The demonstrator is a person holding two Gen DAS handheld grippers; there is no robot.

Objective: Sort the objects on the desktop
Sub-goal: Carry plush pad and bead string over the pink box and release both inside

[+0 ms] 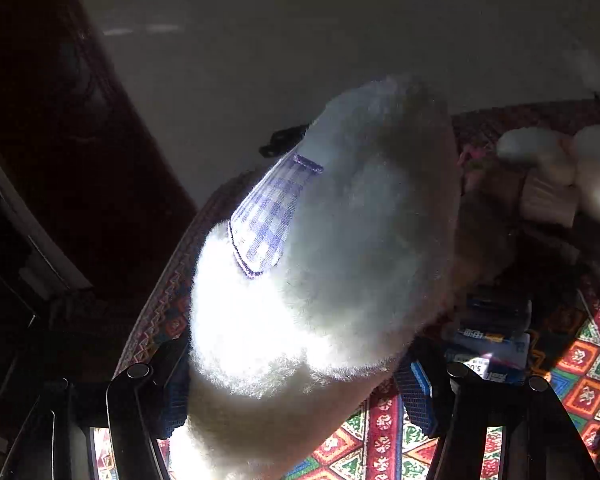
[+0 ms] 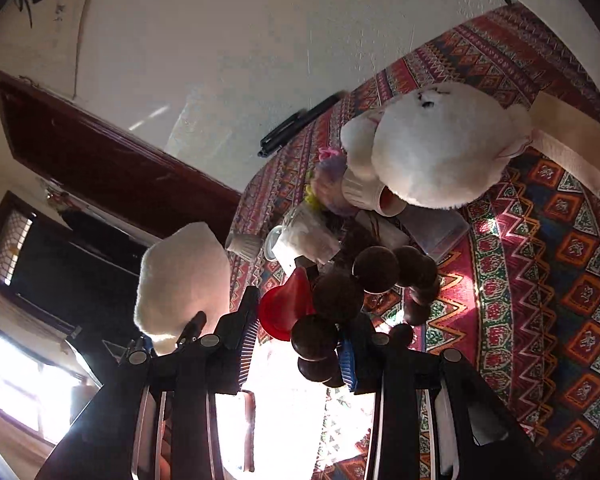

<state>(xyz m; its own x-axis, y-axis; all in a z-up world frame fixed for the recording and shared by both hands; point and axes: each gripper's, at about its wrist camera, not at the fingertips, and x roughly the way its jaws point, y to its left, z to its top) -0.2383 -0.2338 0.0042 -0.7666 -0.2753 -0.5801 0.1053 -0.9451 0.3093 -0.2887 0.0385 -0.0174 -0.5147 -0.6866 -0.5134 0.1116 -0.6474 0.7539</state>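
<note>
So the left gripper (image 1: 296, 396) is clamped on a fluffy white plush toy (image 1: 340, 240): both blue-padded fingers (image 1: 414, 396) press into its fur from either side, and the toy sticks out forward past the fingertips and fills most of the left wrist view. It has a purple checked fabric patch (image 1: 268, 220) on the side toward the left finger (can't tell if it's an ear or a ribbon). From the right wrist camera that same plush (image 2: 184, 280) shows as a white lump off beyond the left finger, clear of the patterned tablecloth (image 2: 560, 260).

The right gripper (image 2: 300, 344) has its jaws apart. A string of big dark wooden beads (image 2: 340, 300) lies between them, touching the right finger's blue pad (image 2: 346, 360), nothing squeezed. Just ahead of the fingertips sits a red funnel (image 2: 284, 308), and further ahead a pile of stuff with a white teddy bear (image 2: 436, 144) on top. A black pen (image 2: 300, 124) lies at the far cloth edge.
</note>
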